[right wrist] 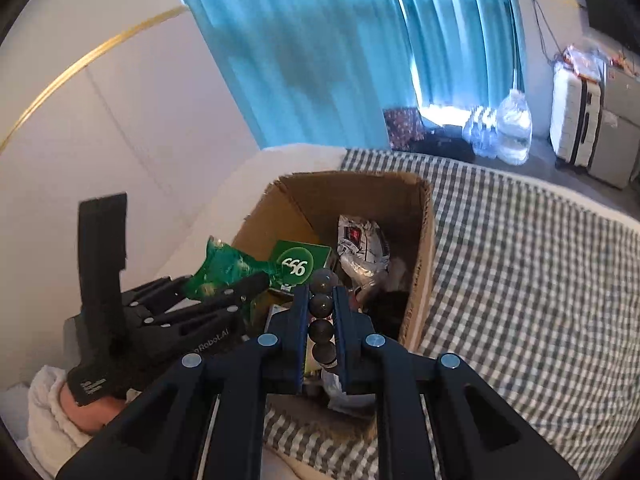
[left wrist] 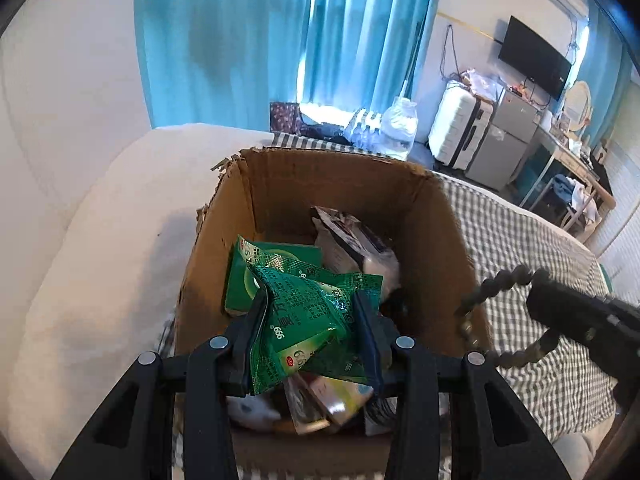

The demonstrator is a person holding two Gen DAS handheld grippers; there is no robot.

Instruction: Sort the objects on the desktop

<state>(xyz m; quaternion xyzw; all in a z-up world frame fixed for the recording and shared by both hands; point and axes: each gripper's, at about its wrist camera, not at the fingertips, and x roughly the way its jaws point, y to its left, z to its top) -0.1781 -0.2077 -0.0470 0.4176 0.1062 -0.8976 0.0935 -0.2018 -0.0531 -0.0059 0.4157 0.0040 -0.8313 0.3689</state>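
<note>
My left gripper (left wrist: pixel 310 300) is shut on a crumpled green sachet (left wrist: pixel 308 320) printed with "999". It holds the sachet over an open cardboard box (left wrist: pixel 332 184). From the right wrist view the same sachet (right wrist: pixel 224 266) hangs in the left gripper (right wrist: pixel 236 284) at the box's (right wrist: pixel 360 192) left rim. My right gripper (right wrist: pixel 321 294) is shut on a string of dark round beads (right wrist: pixel 321 306), just above the box's near edge. In the left wrist view the right gripper (left wrist: pixel 538 296) hovers by the box's right wall, the bead string (left wrist: pixel 492 284) looping from it.
Inside the box lie a green "999" carton (right wrist: pixel 296 266), a silver-white packet (right wrist: pixel 362 252) and several small packs (left wrist: pixel 332 396). The box sits on a grey checked bedspread (right wrist: pixel 520 260) beside a white cushion (left wrist: pixel 100 240). A person's white-sleeved hand (right wrist: pixel 60 412) grips the left tool.
</note>
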